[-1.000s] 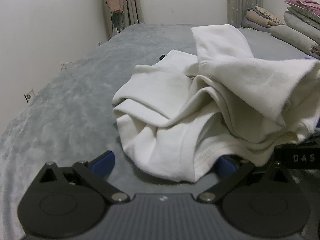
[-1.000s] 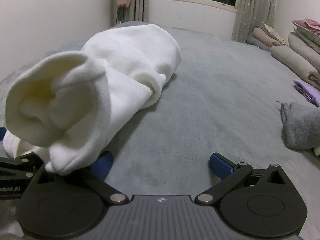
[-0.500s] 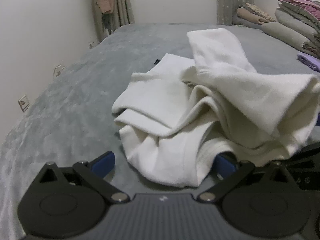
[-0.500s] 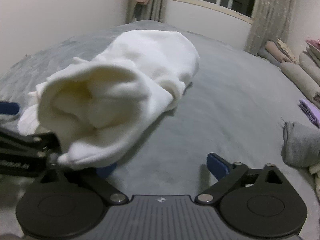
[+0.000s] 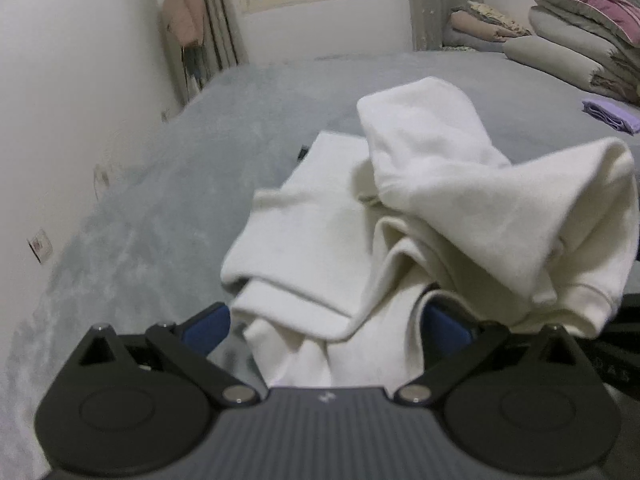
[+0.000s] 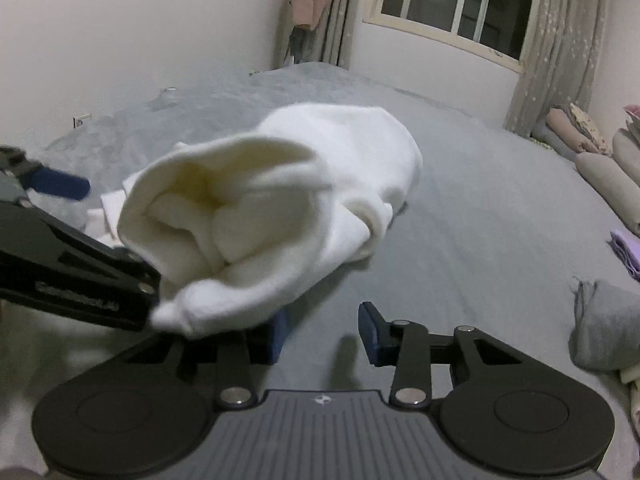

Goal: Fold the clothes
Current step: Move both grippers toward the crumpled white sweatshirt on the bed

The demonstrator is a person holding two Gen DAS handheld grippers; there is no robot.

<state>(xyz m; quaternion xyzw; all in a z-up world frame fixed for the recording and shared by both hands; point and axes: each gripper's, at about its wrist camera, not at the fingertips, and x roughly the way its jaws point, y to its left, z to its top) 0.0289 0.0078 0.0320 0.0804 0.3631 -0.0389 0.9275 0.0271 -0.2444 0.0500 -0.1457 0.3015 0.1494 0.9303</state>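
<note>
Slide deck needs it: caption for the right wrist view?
Right gripper closing beside a bunched white garment on the grey bed.

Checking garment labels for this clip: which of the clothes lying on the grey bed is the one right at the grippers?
The white sweatshirt, crumpled between the left gripper fingers. The grey garment and the purple cloth lie apart, off to the right.

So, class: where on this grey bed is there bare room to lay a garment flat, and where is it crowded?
Free: the grey bedspread between the wall and the white garment, and the stretch beyond it toward the window. Crowded: the right edge, with stacked bedding, a purple cloth and a grey garment.
</note>
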